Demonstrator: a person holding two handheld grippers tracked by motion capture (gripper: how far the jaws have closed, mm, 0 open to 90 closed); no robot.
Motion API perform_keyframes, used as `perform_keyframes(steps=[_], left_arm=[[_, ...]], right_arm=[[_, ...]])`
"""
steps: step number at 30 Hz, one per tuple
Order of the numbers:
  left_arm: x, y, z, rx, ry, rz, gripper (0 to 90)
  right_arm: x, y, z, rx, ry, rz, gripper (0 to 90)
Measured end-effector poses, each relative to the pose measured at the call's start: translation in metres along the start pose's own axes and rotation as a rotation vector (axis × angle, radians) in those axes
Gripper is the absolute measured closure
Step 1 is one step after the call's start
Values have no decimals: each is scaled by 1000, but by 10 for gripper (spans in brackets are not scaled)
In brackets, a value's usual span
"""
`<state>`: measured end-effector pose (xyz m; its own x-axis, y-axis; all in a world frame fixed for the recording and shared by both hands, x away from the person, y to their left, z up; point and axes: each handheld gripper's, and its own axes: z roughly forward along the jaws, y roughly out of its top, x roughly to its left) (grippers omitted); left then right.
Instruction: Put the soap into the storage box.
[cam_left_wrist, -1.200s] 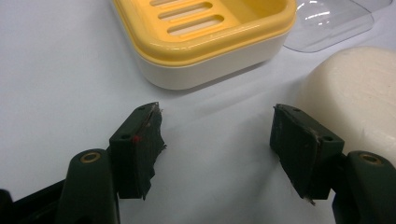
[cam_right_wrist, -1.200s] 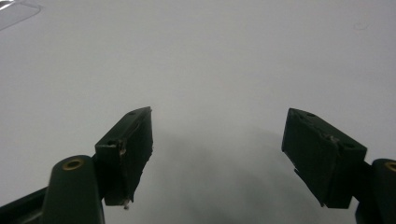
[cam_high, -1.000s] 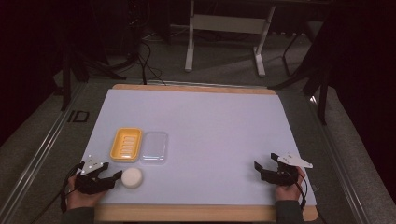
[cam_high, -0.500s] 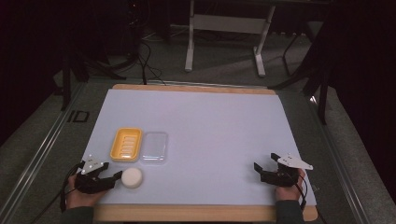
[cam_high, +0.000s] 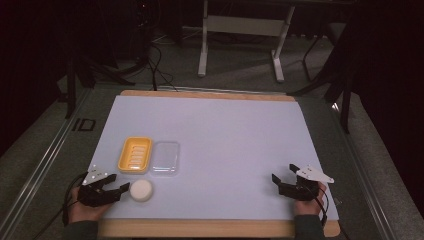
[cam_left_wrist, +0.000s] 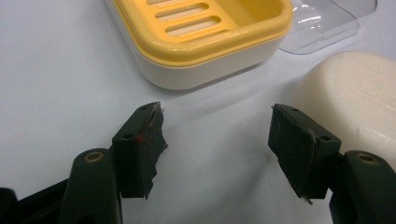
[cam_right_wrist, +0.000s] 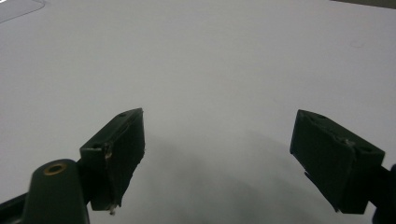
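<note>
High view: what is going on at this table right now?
A person holds a hand-held gripper in each hand at the near edge of the table. The left hand-held gripper sits beside a round white soap bar; its jaws have just been closing, yet stand apart with nothing between them. Behind the soap are a yellow soap dish and a clear lid. The right hand-held gripper rests open over bare table.

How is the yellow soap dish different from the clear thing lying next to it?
The yellow soap dish is opaque, with slots in its floor and a white base under it; the clear lid is see-through and plain. The dish looks taller and thicker-walled, the lid shallow and thin. The dish lies nearer the left tongs, the lid on its far side. Both are rounded rectangles of similar outline, lying side by side on the white table.
</note>
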<state>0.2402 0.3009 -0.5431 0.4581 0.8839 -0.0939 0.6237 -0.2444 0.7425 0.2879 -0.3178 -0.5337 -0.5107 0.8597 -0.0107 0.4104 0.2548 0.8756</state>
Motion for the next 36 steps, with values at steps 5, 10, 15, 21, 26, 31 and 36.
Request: perform_keyframes(steps=[5,10,15,21,26,31,36], left_arm=[[4,0,-6,17,-18,6,390],[10,-1,-16,22,-8,11,390],[9,3,-21,28,-32,50,377],[4,11,-24,51,-79,120,359],[3,17,-25,81,-107,153,335],[1,23,-26,107,-132,190,331],[2,29,-28,123,-138,189,327]], right_arm=[[0,-1,-1,-16,-2,0,173],[0,-1,-1,-16,-2,0,173],[0,-1,-2,-19,-5,3,172],[0,-1,-2,-19,-6,2,173],[0,-1,-2,-20,-7,4,172],[0,-1,-2,-21,-9,1,173],[0,-1,-2,-22,-10,0,172]])
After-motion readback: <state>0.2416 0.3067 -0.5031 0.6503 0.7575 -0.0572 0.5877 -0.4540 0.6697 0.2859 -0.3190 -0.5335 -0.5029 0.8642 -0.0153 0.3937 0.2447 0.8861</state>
